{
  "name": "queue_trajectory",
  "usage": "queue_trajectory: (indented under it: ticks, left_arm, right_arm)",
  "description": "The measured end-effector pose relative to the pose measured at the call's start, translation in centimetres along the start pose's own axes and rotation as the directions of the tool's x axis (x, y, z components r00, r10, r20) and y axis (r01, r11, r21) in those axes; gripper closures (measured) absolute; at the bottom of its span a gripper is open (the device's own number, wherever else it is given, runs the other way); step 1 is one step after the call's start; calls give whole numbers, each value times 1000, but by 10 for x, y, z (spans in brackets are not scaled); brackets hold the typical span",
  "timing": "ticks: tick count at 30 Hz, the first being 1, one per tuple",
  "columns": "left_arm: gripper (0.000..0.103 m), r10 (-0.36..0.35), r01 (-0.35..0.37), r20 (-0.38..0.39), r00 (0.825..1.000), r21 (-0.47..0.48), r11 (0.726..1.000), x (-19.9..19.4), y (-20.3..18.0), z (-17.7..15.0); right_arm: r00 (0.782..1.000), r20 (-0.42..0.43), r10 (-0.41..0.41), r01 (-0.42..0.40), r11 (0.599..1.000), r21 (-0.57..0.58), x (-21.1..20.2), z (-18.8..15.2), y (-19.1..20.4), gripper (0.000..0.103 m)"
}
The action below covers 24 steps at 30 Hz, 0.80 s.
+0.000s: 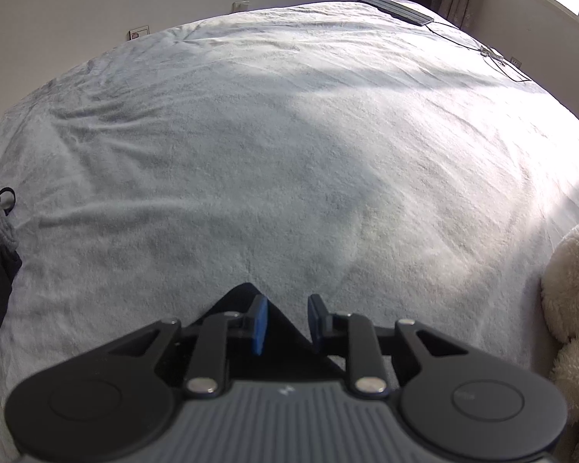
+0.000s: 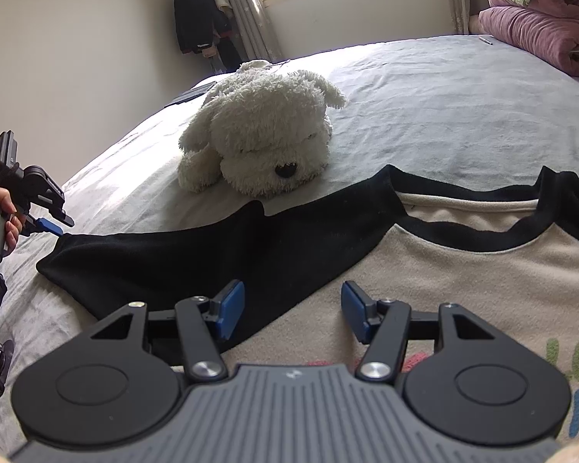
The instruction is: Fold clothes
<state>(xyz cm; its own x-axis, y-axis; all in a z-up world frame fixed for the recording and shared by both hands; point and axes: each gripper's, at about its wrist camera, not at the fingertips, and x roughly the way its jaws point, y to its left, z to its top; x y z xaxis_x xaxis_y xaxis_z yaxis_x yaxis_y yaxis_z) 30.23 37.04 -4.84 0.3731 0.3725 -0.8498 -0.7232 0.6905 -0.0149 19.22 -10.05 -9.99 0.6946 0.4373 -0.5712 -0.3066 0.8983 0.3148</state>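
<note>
shirt [image 2: 463, 289] flat, front up, on bed [image 2: 444, 108], neck toward toy dog [image 2: 266, 135] | sleeve [image 2: 181, 258] stretched out, no fold visible | left gripper [image 1: 287, 322] spread at cuff | right gripper [image 2: 292, 310] spread over shirt's shoulder seam

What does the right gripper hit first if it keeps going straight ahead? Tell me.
Probably the sweatshirt: the right gripper, fingers apart, points low over its cream front and black sleeve. If it clears the fabric, the plush dog on the bed lies next, slightly left. Height is hard to judge.
</note>
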Motion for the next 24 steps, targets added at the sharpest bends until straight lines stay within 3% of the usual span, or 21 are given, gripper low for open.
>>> queue_trajectory:
  ticks: [6,8,12,18,19,21,22,23,24]
  left_arm:
    - [80,-9,8,-19,1000,-55,998,14,3,-3]
    - [100,-11,13,23,1000,-84,996,10,7,-7]
    - [101,-28,48,132,991,-150,987,0,16,-11]
    - [98,-39,63,147,988,-160,985,9,17,-14]
    - [94,-41,65,149,988,-161,985,11,18,-15]
    - [75,-24,48,197,980,-116,992,4,9,-21]
    - [49,-19,41,220,975,-99,994,-2,5,-24]
    - [40,-18,41,260,965,-81,996,-11,0,-30]
    - [40,-28,50,289,957,-70,996,-18,-4,-35]
  right_arm:
    - [1000,-1,-2,2,1000,-3,0,0,1,43]
    - [1000,-1,-2,2,1000,-3,1,0,1,43]
    - [1000,0,0,0,1000,1,0,0,0,43]
    - [1000,0,0,0,1000,2,1,-1,0,43]
    - [1000,0,0,0,1000,3,1,0,0,43]
    - [1000,1,2,-2,1000,6,1,0,-1,43]
    - [1000,1,2,-2,1000,9,1,0,-1,43]
    - [1000,1,3,-3,1000,10,1,0,-1,43]
    - [1000,1,4,-4,1000,12,1,0,-2,43]
